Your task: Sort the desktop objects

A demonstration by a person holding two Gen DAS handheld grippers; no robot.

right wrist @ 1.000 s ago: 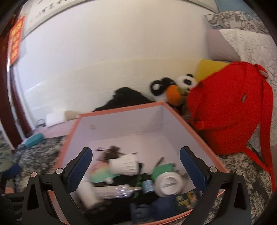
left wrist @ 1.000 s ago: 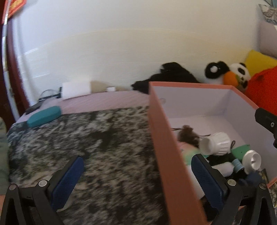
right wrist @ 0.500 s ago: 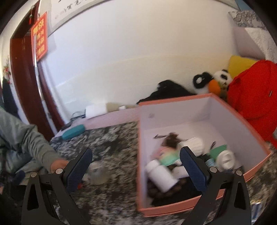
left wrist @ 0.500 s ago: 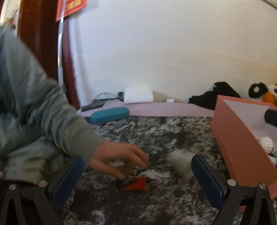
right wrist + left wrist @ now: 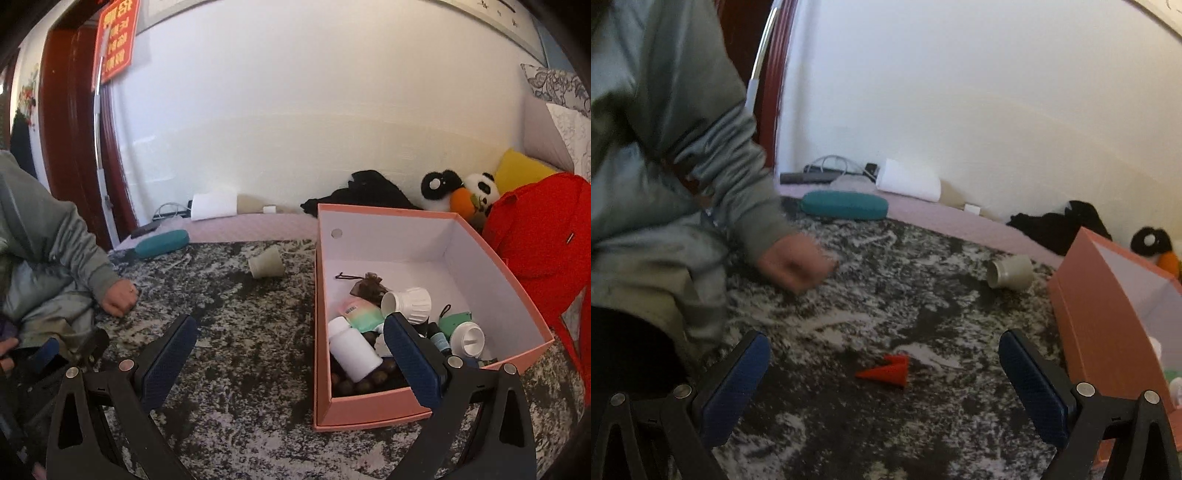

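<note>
A small red cone lies on the mottled black-and-white blanket, between the open blue pads of my left gripper. A beige cup lies on its side near the pink box; it also shows in the right wrist view. The pink box holds a white bottle, a white cap, a white lid, a green item and dark beads. My right gripper is open and empty over the box's left wall.
A person in a grey sleeve sits at the left, fist on the blanket. A teal case, white roll and cables lie at the back. Black cloth, panda toys and a red backpack stand behind and right of the box.
Both views swung left from the box to the blanket. A hand put a red cone and a beige cup on the blanket, then drew back to the left as a fist.
</note>
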